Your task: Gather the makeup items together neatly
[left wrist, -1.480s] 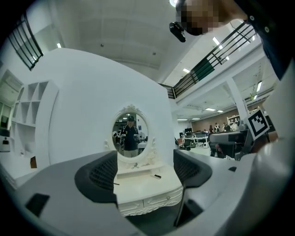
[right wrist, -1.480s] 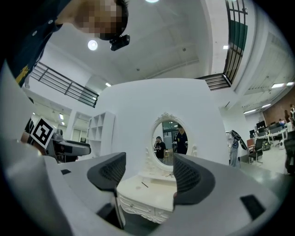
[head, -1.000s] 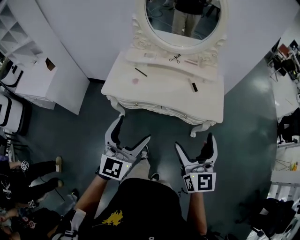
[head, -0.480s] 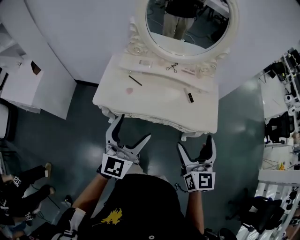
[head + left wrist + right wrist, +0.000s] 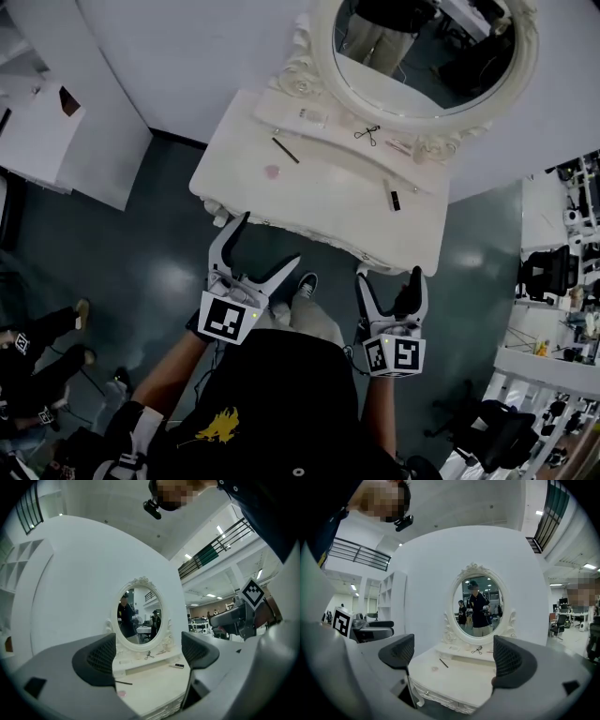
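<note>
Both grippers are held up in the air on the near side of the white dressing table (image 5: 328, 206), and neither is seen touching it. The left gripper (image 5: 271, 239) has its jaws spread wide apart with nothing caught between them. Same deal with the right gripper (image 5: 387, 274): jaws wide apart, nothing gripped.

The makeup items are pretty scattered across the table. A thin dark pencil (image 5: 285, 150) is laid at an angle on the far left part of the tabletop, and a small round pink item (image 5: 273, 172) sits just on the near side of it. A pale tube with a black cap (image 5: 393, 196) is left well apart from those, over on the right side.

On the raised shelf under the oval mirror (image 5: 427, 47), three more things are lined up: a flat white item (image 5: 312, 117) at the left, an eyelash curler (image 5: 367, 135) around the middle, and a pinkish stick (image 5: 398, 146) to the right. What the white item is can't be made out.
</note>
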Available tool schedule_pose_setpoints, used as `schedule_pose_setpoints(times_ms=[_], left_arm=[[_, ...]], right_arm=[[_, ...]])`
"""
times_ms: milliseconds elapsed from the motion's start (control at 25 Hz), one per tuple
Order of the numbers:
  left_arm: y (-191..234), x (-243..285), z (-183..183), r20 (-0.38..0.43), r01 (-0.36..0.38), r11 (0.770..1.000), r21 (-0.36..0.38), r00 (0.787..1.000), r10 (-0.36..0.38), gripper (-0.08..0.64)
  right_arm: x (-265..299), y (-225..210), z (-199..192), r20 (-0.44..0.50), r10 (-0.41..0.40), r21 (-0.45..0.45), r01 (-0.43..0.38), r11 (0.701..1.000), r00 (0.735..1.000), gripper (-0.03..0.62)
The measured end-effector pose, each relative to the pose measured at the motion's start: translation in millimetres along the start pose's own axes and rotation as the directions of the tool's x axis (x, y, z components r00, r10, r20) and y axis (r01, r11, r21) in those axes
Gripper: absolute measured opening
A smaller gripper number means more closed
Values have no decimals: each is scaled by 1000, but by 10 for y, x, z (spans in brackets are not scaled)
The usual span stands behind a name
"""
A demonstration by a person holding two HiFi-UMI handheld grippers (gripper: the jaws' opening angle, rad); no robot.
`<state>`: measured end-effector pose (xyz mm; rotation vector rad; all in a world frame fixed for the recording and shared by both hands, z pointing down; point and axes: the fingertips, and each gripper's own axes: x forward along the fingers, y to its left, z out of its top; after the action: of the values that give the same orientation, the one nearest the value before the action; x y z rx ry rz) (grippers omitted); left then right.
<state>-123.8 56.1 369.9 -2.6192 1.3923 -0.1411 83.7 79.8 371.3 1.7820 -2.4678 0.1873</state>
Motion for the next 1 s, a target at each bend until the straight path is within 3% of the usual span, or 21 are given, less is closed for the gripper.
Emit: schedule_pose_setpoints(times_ms=[120, 240, 360, 400, 680, 1000], left_arm=[[116, 120, -65, 6, -30, 997, -77, 1000, 31, 439], [106, 286, -147, -29, 0, 1000, -16, 1000, 0, 439], [163, 488, -156, 16, -83, 972, -220, 996, 89, 439], [184, 566, -170, 17, -96, 965, -246, 994, 104, 439], [241, 1264, -237, -49, -123, 969, -216, 992, 115, 439], [94, 2091, -441, -96, -126, 979, -160, 989, 112, 439]], right_arm=[[185, -61, -44, -19, -4, 10, 4, 1000, 1000, 517], [341, -203, -128, -32, -6, 16, 7, 1000, 999, 511], [537, -404, -218, -43, -15, 42, 17, 999, 999, 501], [624, -467, -231, -42, -15, 52, 17, 998, 999, 499], [1284, -1105, -260, -57, 3, 70, 1, 998, 998, 480], [1861, -2113, -804, -169, -17, 112, 36, 993, 985, 449]])
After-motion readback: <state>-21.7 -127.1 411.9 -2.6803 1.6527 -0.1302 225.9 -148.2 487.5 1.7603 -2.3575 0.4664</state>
